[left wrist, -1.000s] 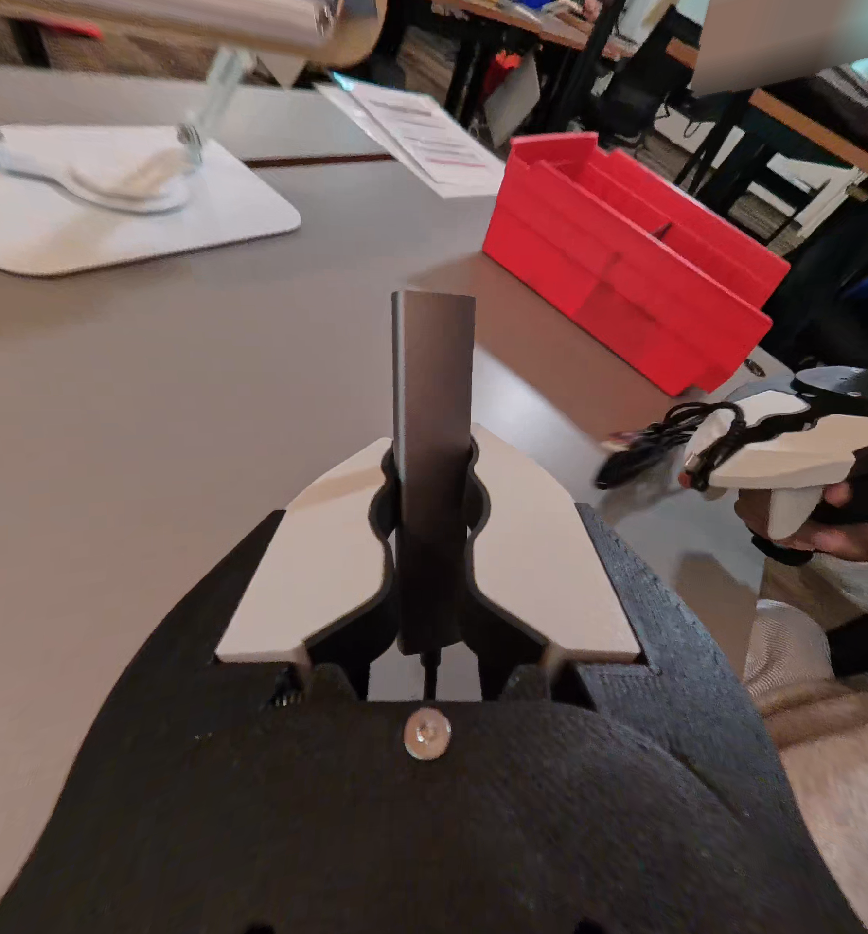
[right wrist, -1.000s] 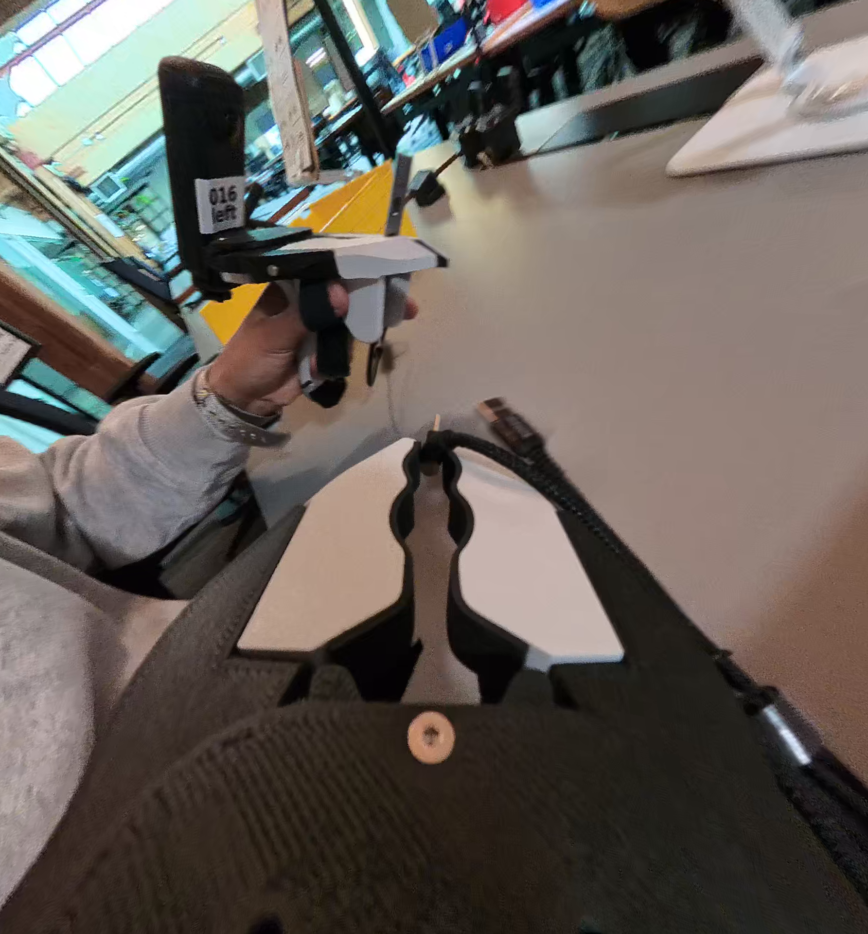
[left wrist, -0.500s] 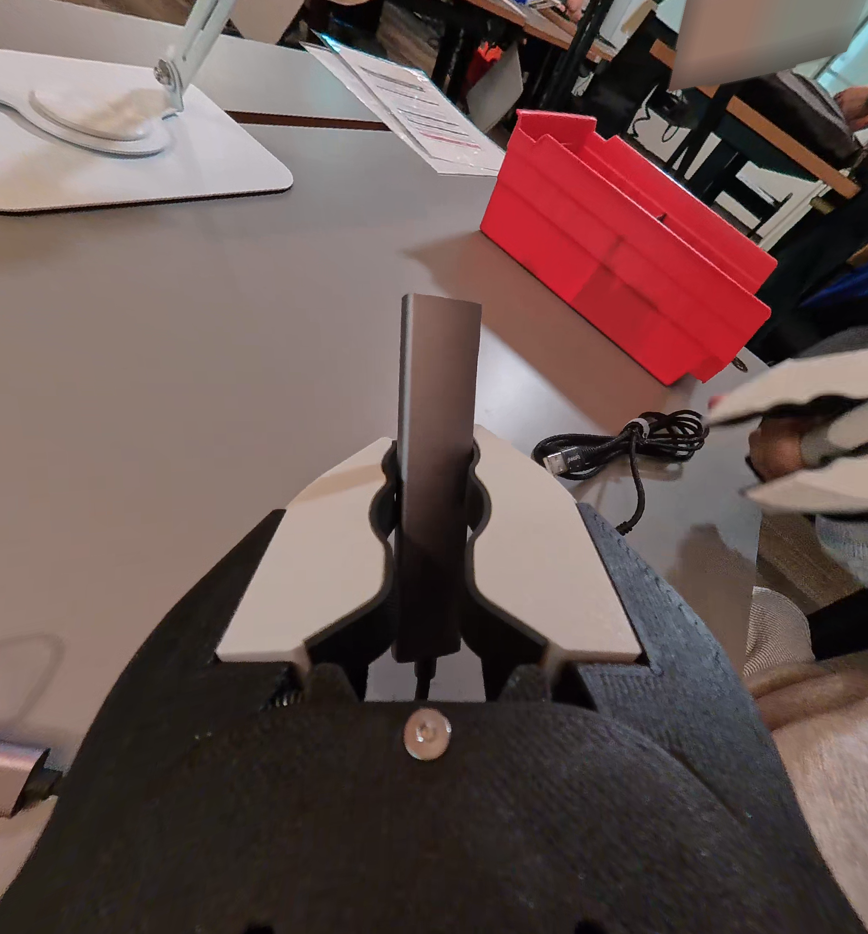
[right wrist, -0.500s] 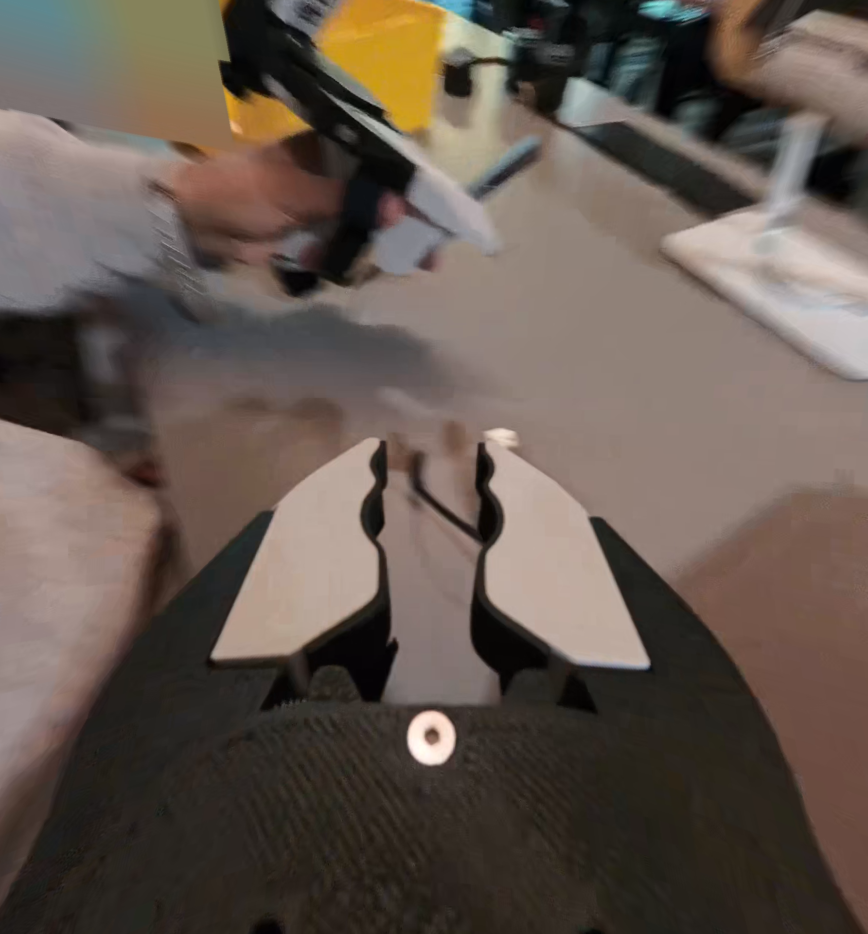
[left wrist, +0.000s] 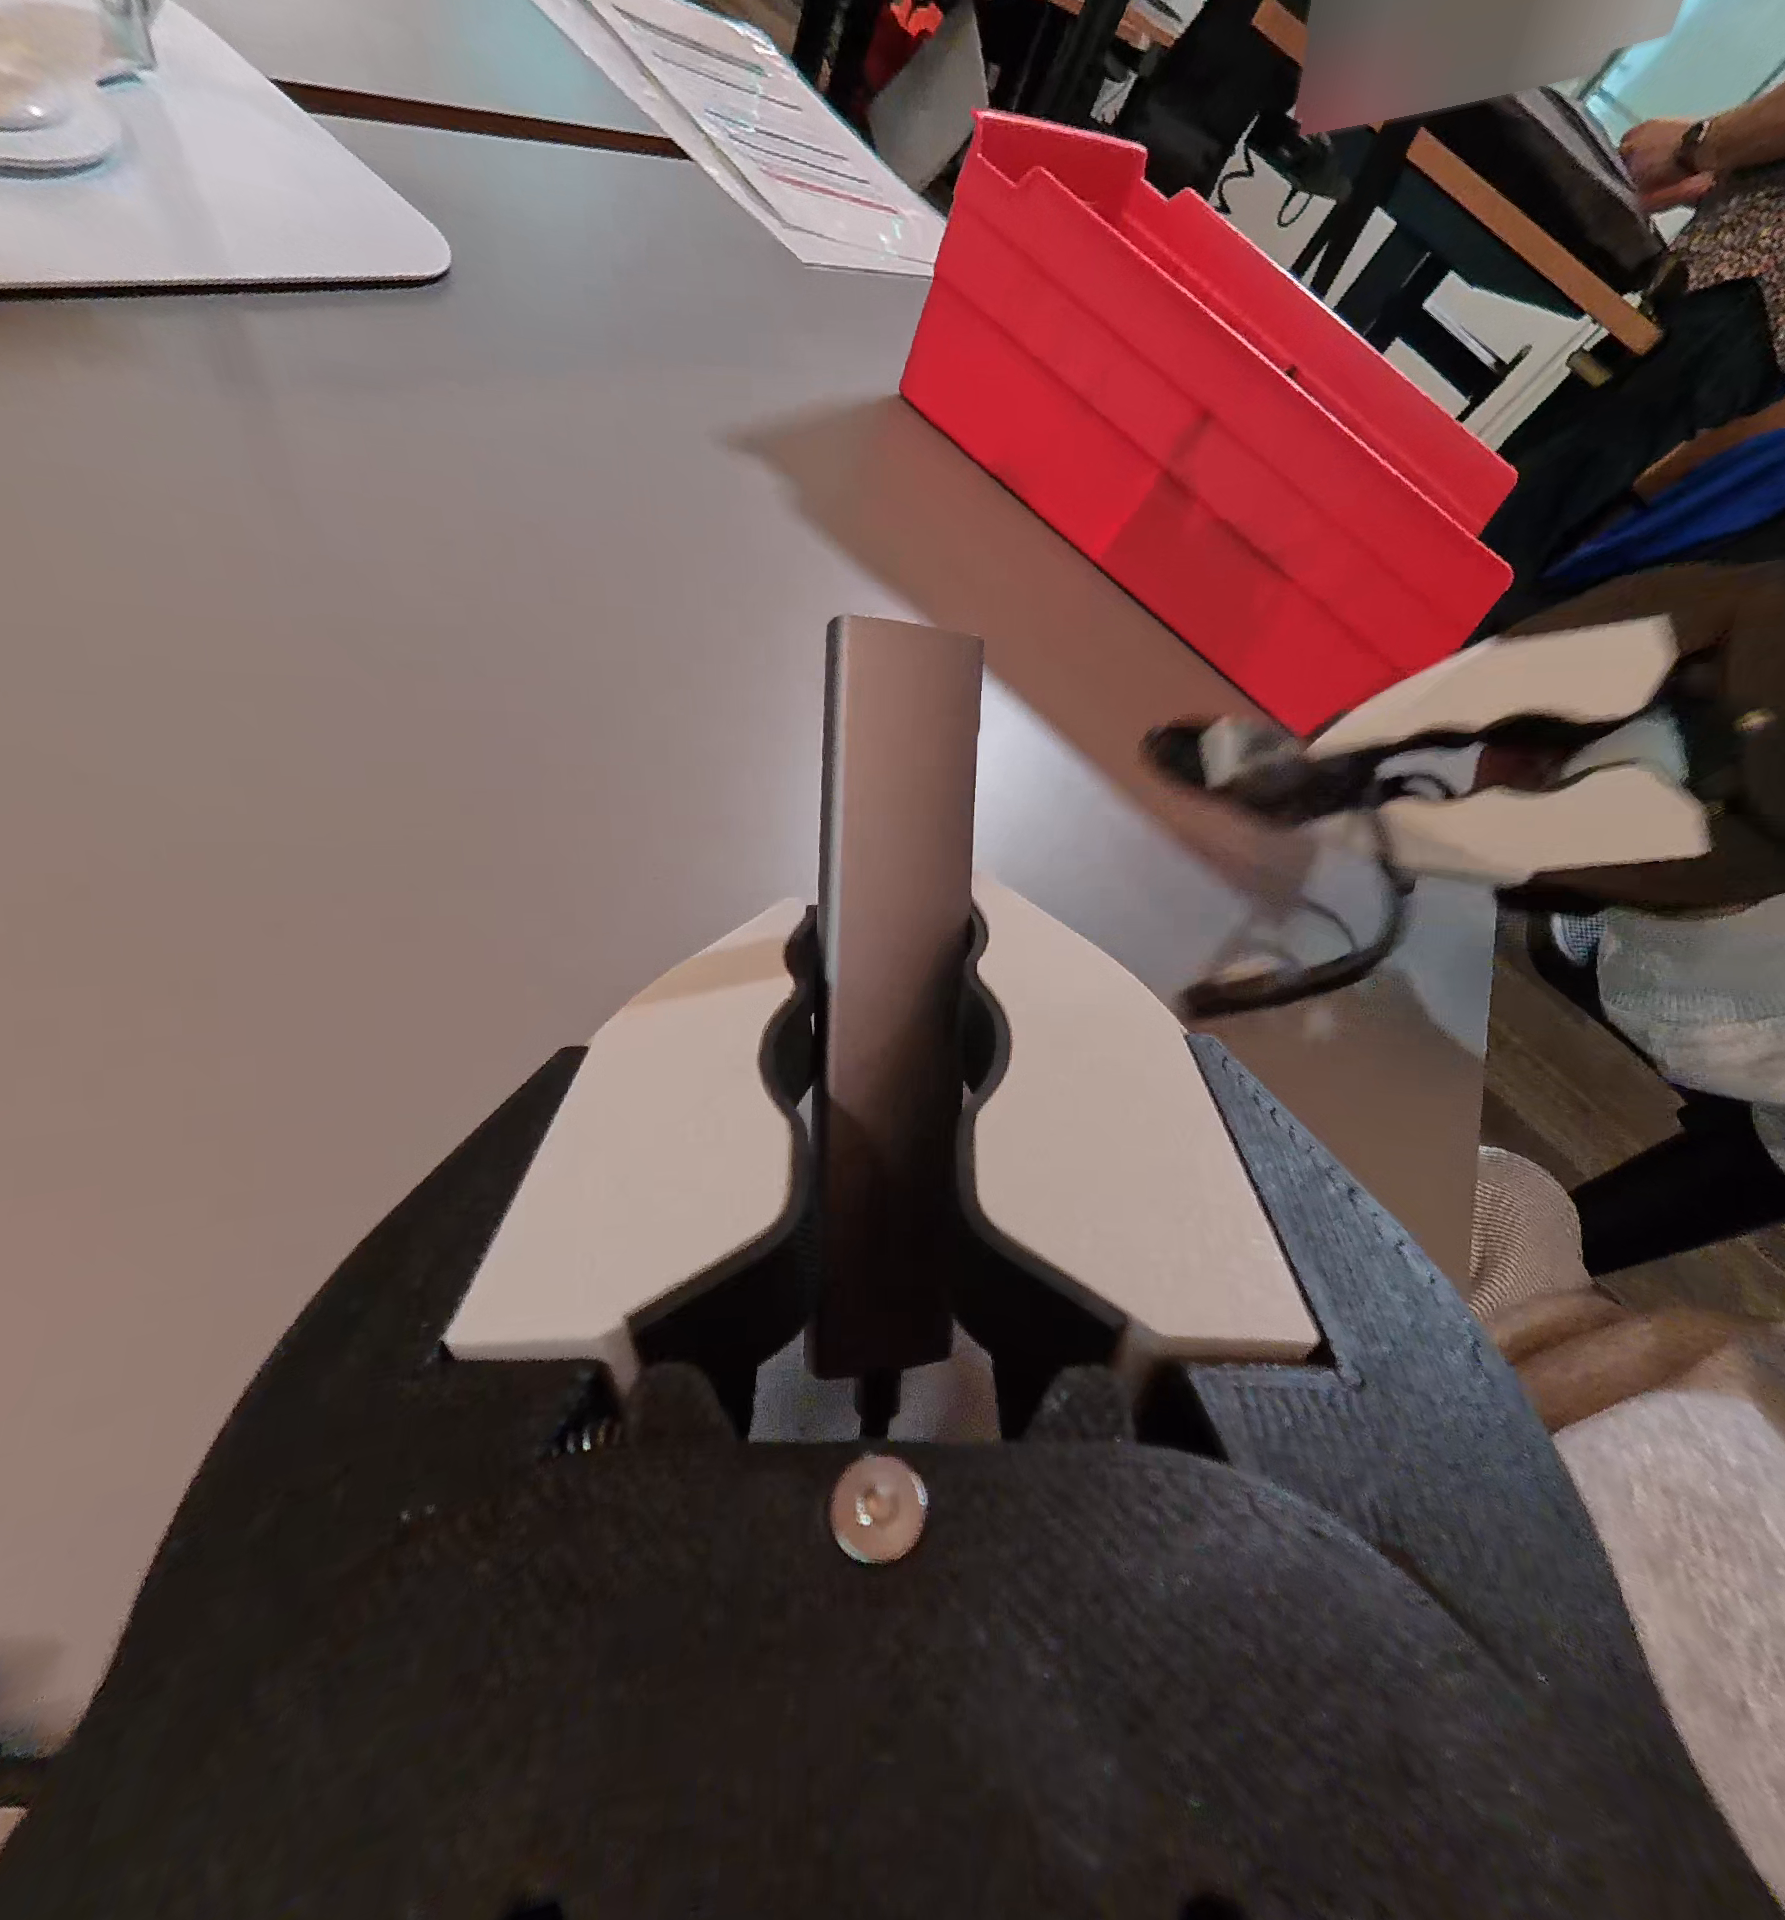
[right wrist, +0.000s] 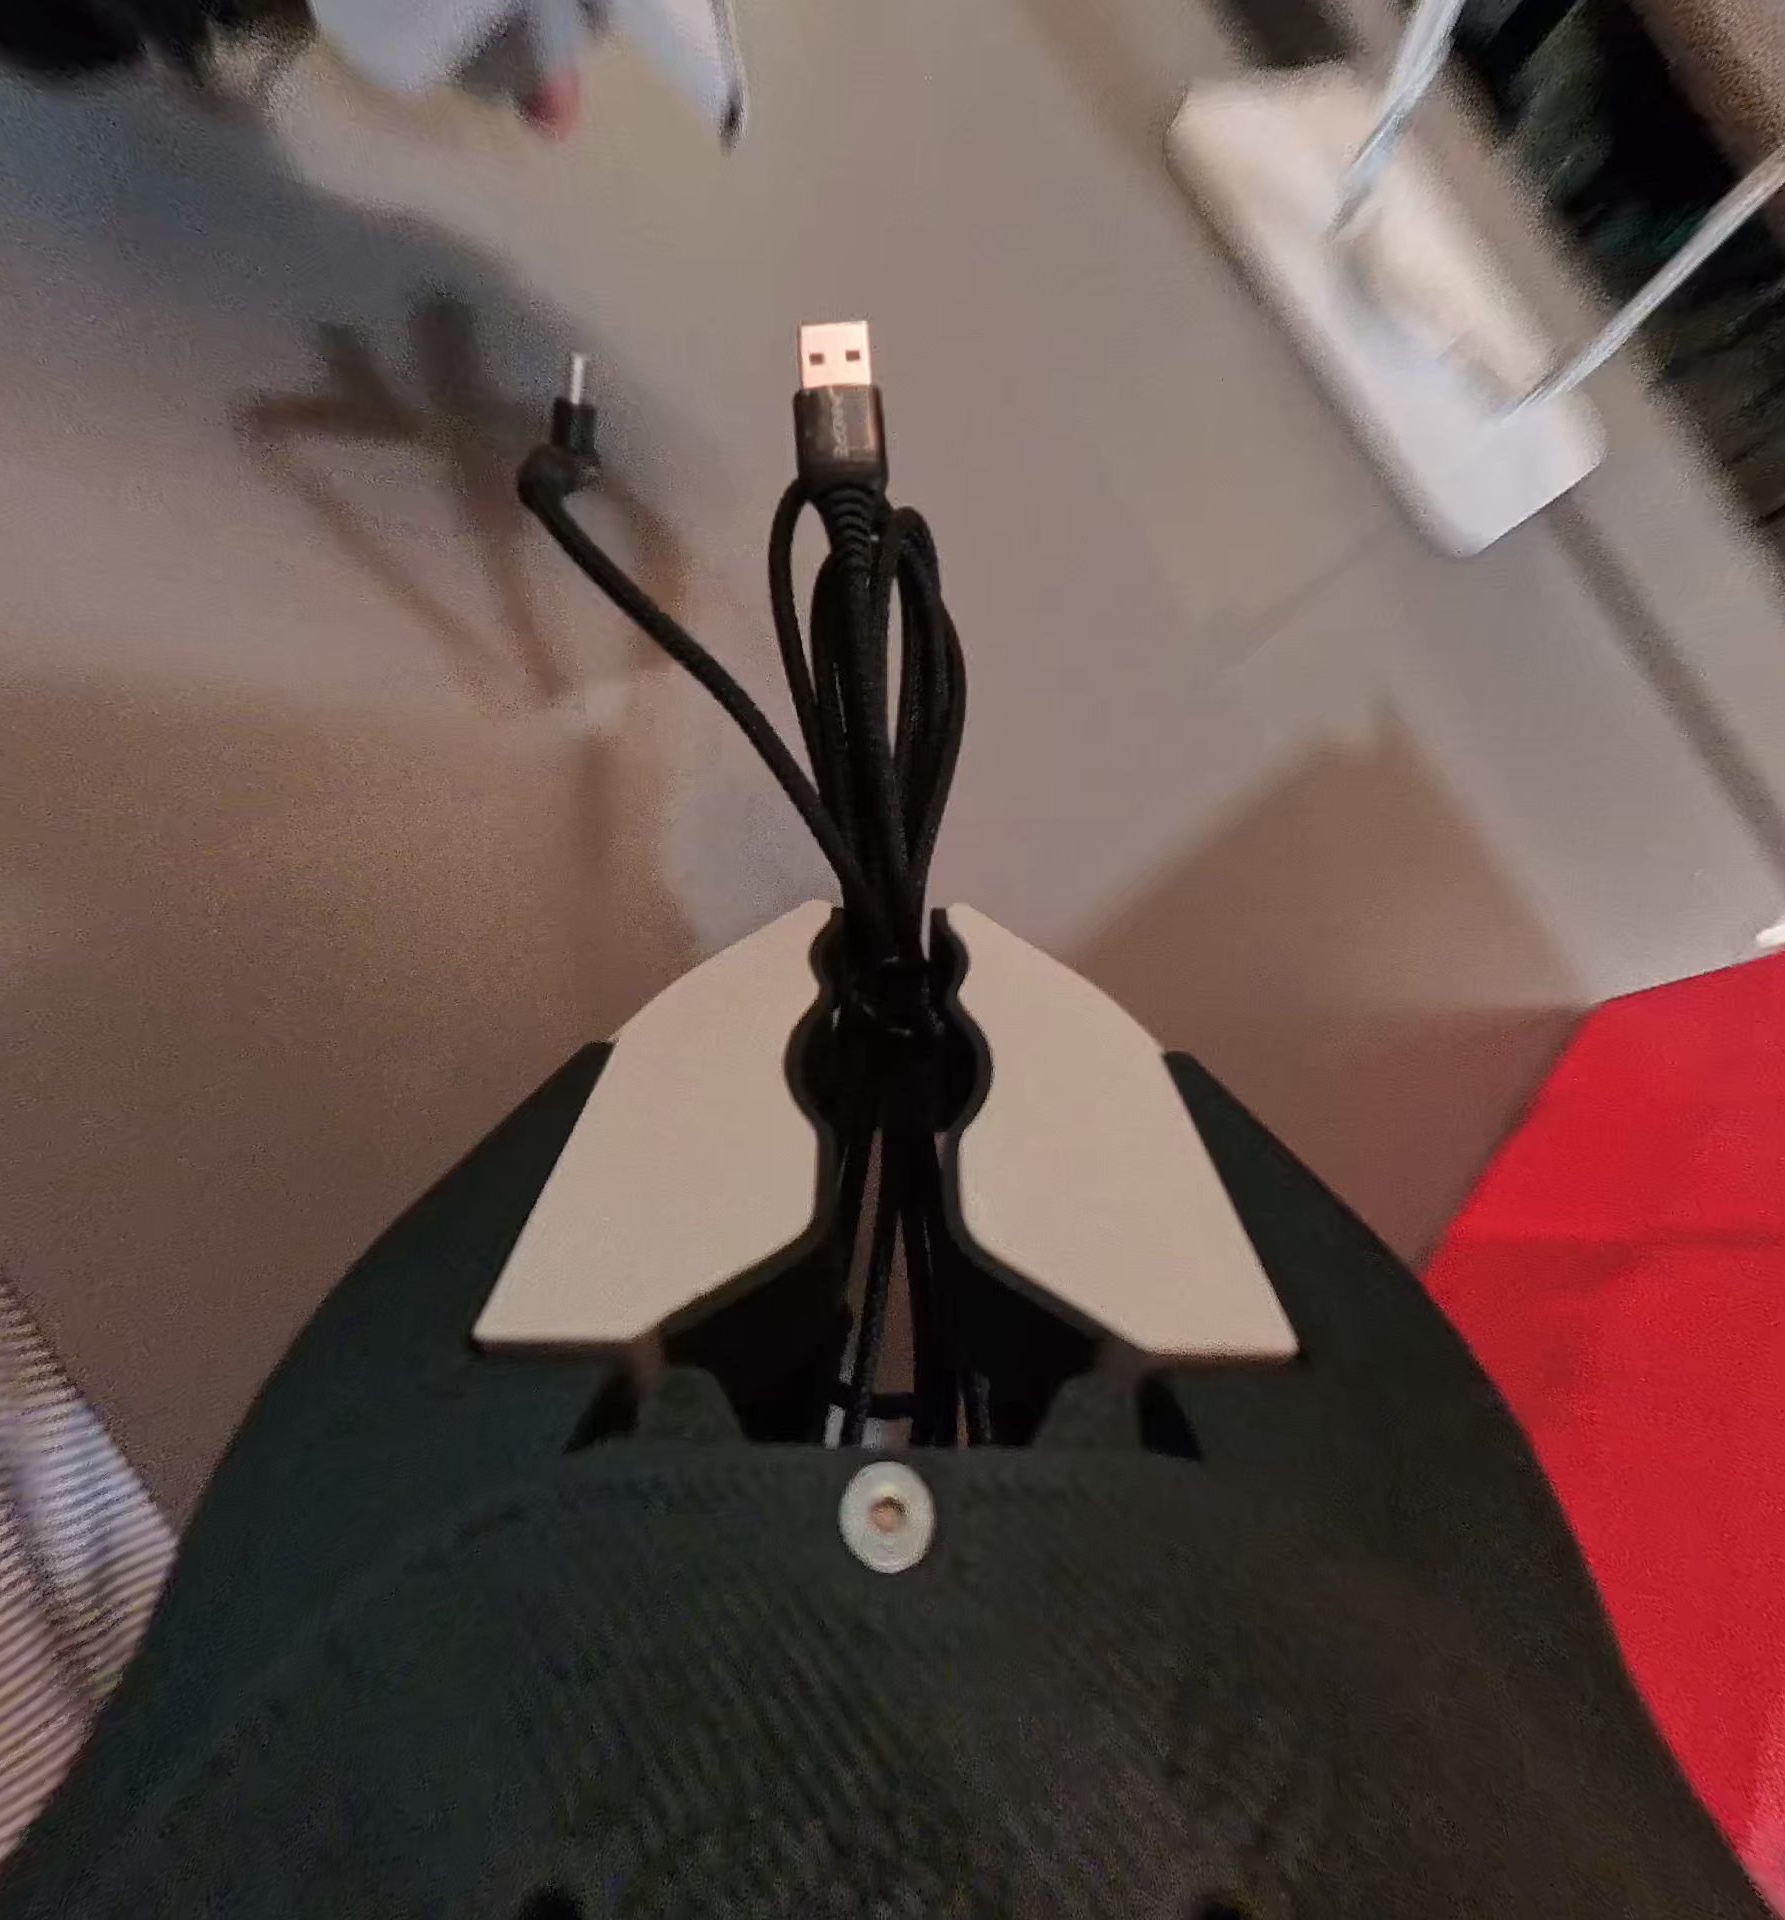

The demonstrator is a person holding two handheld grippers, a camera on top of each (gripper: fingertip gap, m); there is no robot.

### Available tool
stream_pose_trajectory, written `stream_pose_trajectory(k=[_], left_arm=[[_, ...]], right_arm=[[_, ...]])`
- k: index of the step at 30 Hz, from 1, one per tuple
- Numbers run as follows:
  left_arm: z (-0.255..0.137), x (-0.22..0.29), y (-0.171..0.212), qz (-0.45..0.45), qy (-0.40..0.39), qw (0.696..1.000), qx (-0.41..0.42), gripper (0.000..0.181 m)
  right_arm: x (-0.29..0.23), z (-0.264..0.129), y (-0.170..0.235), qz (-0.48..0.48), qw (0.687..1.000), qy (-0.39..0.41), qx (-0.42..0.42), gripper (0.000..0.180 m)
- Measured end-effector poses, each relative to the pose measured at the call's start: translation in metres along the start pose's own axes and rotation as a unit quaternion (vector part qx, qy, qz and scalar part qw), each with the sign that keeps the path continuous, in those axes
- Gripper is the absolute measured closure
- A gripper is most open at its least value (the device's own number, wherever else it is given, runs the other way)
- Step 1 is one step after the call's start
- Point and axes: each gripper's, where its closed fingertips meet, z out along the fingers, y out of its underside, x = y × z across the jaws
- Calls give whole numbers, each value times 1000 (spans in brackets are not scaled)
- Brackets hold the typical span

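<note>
The left claw point(left wrist: 890, 1023) is pressed onto a slim dark grey bar point(left wrist: 903, 831), pinching it between its two pale fingers point(left wrist: 659, 1164). The bar stands lengthwise along the fingers, its far end reaching well past the tips, held above the grey-brown surface point(left wrist: 348, 675). A thin black lead leaves the bar's near end, down in the throat of the claw.

The right claw point(right wrist: 888, 997) is pinched on a bundled black braided cable point(right wrist: 872, 665). The loops run through the gap between the fingers and rise beyond the tips. A metal USB plug point(right wrist: 834, 358) tops the bundle, and a second, smaller plug point(right wrist: 576, 416) sticks out on a loose strand to the left. In the left wrist view this claw shows blurred near the surface's right edge, with cable hanging from it.

Farther out, a red plastic bin point(left wrist: 1200, 416) sits on the surface toward its far right corner, close to the right edge. A printed sheet in a clear sleeve point(left wrist: 763, 135) lies just beyond the bin, near the far edge. A white flat stand base point(left wrist: 192, 208) rests at the far left. Past the right edge are wooden tables, dark chairs and a person's arm point(left wrist: 1740, 135).
</note>
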Motion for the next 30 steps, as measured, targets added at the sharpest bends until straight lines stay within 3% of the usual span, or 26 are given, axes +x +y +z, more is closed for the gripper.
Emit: stream_pose_trajectory(k=[2, 5, 7, 12, 16, 20, 22, 23, 25, 30], left_arm=[[0, 1, 1, -2, 3, 1000, -1, 155], [0, 3, 1, -1, 7, 1000, 0, 154], [0, 4, 0, -4, 9, 1000, 2, 155], [0, 9, -4, -10, 15, 1000, 9, 154], [0, 14, -5, -15, 18, 1000, 12, 154], [0, 21, -8, -16, 21, 1000, 17, 154], [-1, 22, -7, -13, 20, 1000, 16, 154], [-1, 23, -7, -13, 20, 1000, 16, 155], [-1, 23, -6, -14, 21, 1000, 15, 154], [-2, 27, -4, -16, 29, 999, 15, 154]], right_arm=[[22, -27, -26, -56, 994, 67, 71, 164], [75, -89, -50, -180, 948, 217, 145, 163], [109, -125, -42, -225, 926, 272, 130, 163], [178, -183, 11, -222, 911, 338, 78, 163], [205, -182, 41, -215, 904, 358, 91, 164], [197, -133, 89, -170, 947, 266, 51, 160], [201, -114, 125, -134, 961, 242, -27, 117], [202, -111, 136, -107, 965, 234, -49, 110], [207, -118, 129, -73, 965, 250, -24, 119], [199, -160, 53, -26, 955, 255, 147, 143]])
